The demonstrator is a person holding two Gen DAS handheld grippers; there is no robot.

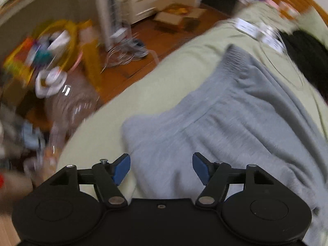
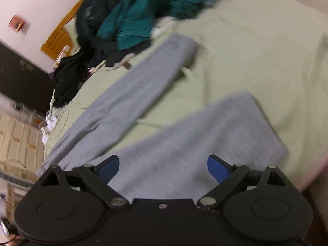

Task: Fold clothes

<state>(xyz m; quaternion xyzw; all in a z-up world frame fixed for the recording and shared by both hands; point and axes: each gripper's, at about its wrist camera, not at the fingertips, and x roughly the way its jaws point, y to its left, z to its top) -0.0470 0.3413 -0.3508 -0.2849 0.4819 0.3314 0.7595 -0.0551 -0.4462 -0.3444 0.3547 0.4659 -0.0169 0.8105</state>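
Grey sweatpants (image 1: 235, 127) lie spread on a pale green bed sheet (image 1: 164, 82). In the left wrist view the waistband end lies ahead of my left gripper (image 1: 161, 169), which is open and empty just above the fabric. In the right wrist view the two legs (image 2: 184, 135) spread apart in a V, the far leg (image 2: 143, 82) running toward a pile of clothes. My right gripper (image 2: 163, 169) is open and empty over the near leg. Both views are motion-blurred.
A pile of teal (image 2: 155, 12) and black clothes (image 2: 67, 78) sits at the far end of the bed. White cables and labels (image 1: 258, 30) lie on the sheet. The wooden floor (image 1: 155, 39) beside the bed holds cluttered bags and toys (image 1: 47, 57).
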